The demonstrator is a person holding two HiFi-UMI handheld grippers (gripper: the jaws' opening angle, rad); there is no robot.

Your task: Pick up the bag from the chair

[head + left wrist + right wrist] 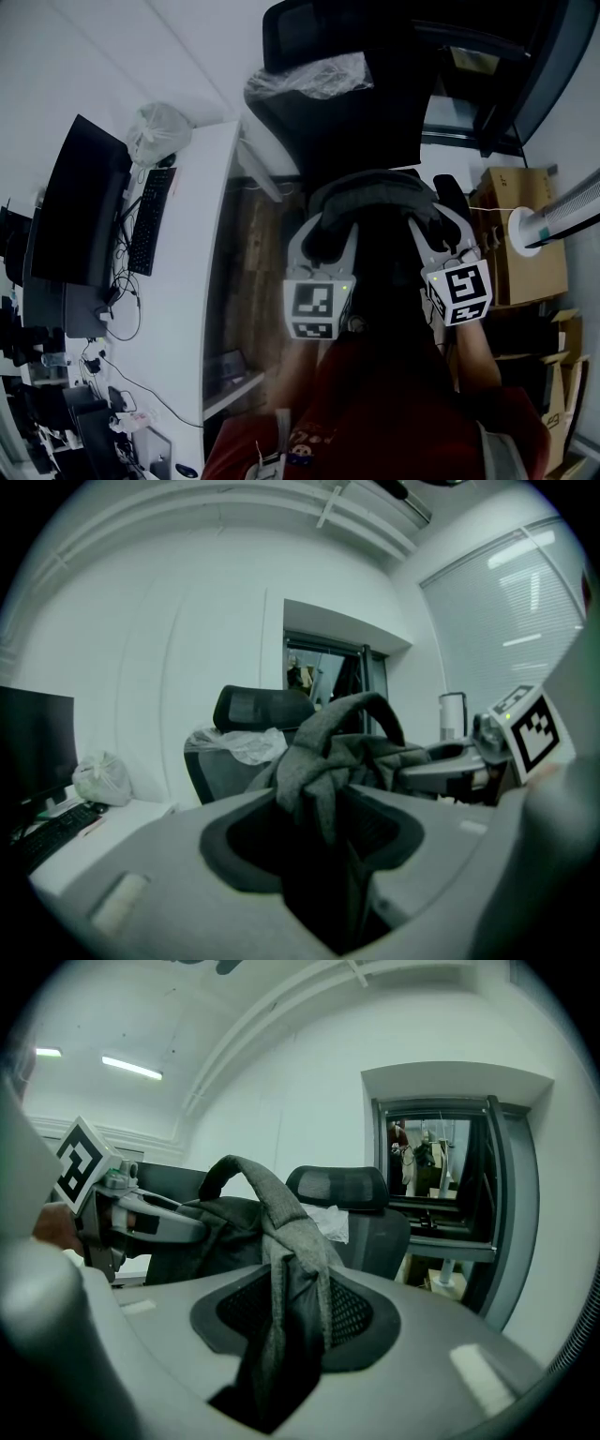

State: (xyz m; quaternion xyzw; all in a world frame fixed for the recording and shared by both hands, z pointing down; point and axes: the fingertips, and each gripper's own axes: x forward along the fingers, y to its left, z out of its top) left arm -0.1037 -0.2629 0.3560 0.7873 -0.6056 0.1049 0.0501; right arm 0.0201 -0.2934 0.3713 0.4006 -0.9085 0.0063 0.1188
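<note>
A dark grey fabric bag (380, 234) hangs between my two grippers in front of the black office chair (337, 94), its strap (375, 180) arching over the top. My left gripper (323, 225) is shut on a bunch of the bag's grey fabric (323, 757), which stands up out of the jaws in the left gripper view. My right gripper (441, 217) is shut on a grey strap and a dark fold of the bag (281, 1241). Each gripper shows in the other's view: the right gripper (502, 747), the left gripper (122, 1208). The chair (248, 714) stands behind the bag, with clear plastic (314, 77) draped over it.
A white desk (202, 281) runs along the left with a monitor (80, 206), a keyboard (150, 220) and a white plastic bag (159, 131). Cardboard boxes (525, 234) stand at the right. A dark doorway (441, 1185) lies behind the chair.
</note>
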